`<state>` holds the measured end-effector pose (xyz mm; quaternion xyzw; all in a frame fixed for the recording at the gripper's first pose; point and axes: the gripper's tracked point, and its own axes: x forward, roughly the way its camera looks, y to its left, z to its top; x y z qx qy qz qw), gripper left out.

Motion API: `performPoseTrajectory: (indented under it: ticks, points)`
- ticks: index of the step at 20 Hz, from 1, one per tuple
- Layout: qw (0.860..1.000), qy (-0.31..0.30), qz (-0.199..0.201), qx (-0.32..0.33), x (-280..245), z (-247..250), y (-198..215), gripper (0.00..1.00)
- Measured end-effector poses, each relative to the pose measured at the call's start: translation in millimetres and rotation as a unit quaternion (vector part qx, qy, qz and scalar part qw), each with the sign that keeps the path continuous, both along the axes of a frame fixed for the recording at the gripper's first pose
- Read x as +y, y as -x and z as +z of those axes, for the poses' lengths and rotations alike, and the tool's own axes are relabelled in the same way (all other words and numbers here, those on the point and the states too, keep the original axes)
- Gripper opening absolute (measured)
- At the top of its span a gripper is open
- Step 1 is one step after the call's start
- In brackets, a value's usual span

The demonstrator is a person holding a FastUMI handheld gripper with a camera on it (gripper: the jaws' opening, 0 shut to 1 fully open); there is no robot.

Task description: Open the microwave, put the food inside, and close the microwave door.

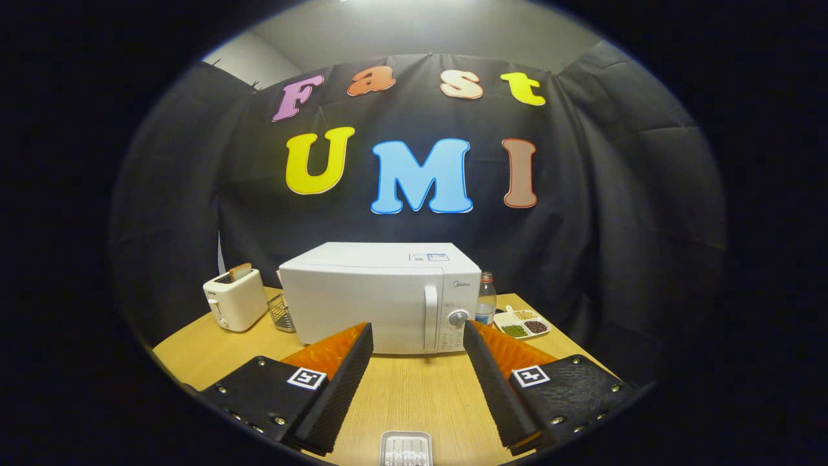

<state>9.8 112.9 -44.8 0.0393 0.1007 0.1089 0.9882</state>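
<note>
The gripper [418,327] hangs above the near part of a wooden table [194,353], its two fingers [343,382] spread wide with nothing between them but bare tabletop. Straight ahead of the fingertips, at the middle of the table, stands a white microwave [375,298] with its door shut; the vertical door handle [431,317] sits toward the right of its front, and just right of that is the control panel with a round knob [458,318].

Down below the gripper, at the near edge of the table and between the two fingers, lies a small clear plastic tray [405,448]; I cannot tell what it holds.

To the left of the microwave stands a white toaster [234,299] with a slice of toast [240,271] poking up from its slot. Between the toaster and the microwave, close against the microwave's left side, sits a small wire basket [281,312]. On the far right, just beside the microwave, a clear plastic bottle [486,299] stands upright, and in front of it, a little to its right, lies a white divided plate [522,323] with green, dark and pale foods in separate compartments.
</note>
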Motion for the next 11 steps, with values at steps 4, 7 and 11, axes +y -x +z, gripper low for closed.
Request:
performPoseTrajectory:
  ticks: [4, 7, 11]
  points:
    - [1.0, -0.006, -0.01, -0.013, -7, 11, 24, 0.96]
    - [1.0, -0.006, -0.016, -0.018, -11, 14, 41, 0.96]
    - [1.0, -0.001, -0.019, -0.019, -16, 14, 58, 0.96]
